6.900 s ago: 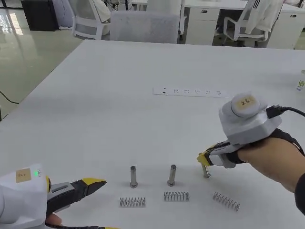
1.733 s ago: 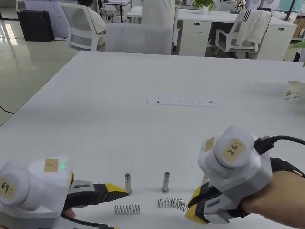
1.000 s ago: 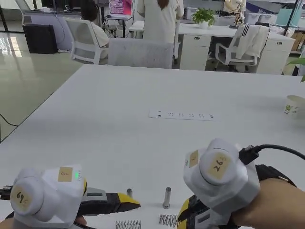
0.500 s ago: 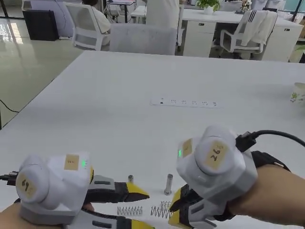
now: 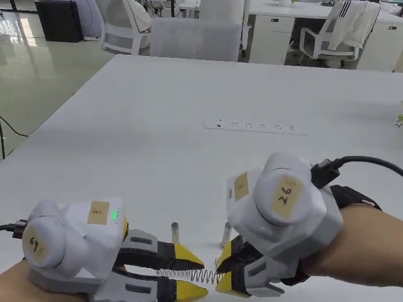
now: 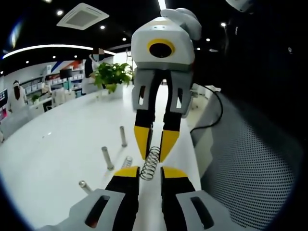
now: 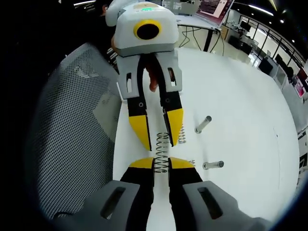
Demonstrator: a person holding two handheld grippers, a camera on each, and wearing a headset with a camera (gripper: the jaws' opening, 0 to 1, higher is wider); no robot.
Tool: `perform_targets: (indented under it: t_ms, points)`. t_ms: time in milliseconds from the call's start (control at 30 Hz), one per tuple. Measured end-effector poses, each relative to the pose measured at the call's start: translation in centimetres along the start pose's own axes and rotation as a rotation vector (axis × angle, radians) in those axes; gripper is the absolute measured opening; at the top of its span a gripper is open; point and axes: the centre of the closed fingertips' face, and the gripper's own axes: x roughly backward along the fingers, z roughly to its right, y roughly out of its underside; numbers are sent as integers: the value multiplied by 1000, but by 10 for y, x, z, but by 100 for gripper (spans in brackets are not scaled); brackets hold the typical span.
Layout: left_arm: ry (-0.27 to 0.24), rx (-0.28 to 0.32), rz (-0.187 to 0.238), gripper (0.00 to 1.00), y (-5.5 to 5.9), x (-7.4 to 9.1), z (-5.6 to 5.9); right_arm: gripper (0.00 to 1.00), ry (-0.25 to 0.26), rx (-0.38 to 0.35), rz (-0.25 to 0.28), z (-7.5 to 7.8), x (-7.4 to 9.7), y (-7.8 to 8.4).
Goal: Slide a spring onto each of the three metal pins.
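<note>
Spring in hand: one spring (image 5: 203, 275) is carried between the two tools, apparently lifted just off the worktop (image 5: 189, 126) close to its near edge.
Grip on the right: the right tongs (image 7: 162, 164) are drawn in narrow and pinch one end of that coil.
Grip on the left: the left tongs (image 6: 150, 172) stand narrow around the other end. I cannot tell whether they actually bite it or only bracket it.
Pins: the far pin (image 6: 123, 136), the middle pin (image 6: 107, 158) and the near pin (image 6: 83, 185) stand in a row along the worktop's near edge, just beyond the tongs. All three look bare.
Other springs: a loose spring (image 6: 127, 161) lies flat on the worktop just beside the middle pin. I can't clearly make out a third one.
Done so far: nothing, by my reckoning, since no pin wears a coil.
Left to do: all three pins.
Step in hand: I'd judge this the first spring, held at both ends and not yet lined up over any pin top.
What that needs: probably one end freed and the coil turned upright over a pin.
</note>
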Motion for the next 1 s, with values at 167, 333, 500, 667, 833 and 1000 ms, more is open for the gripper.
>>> perform_targets:
  t_ms: [167, 333, 500, 667, 833, 1000]
  points:
    - [-1, -12, -2, 5, 0, 0, 0, 8, -8, 14, -4, -2, 1, 0]
    - [8, -13, -4, 4, 1, -3, 2, 8, -10, 21, -9, -3, 2, 1]
    - [26, -12, -8, 4, 1, -4, 6, 8, -19, 24, -10, -6, 3, 2]
    - [31, -19, -4, 3, 1, -4, 7, 8, -16, 14, 13, -6, 5, -1]
    - [28, -18, 4, 3, -1, -4, 6, 14, -6, -4, 19, -4, 6, 1]
    - [26, -15, 17, 3, -4, -3, 5, 15, -2, -24, 14, -3, 6, 10]
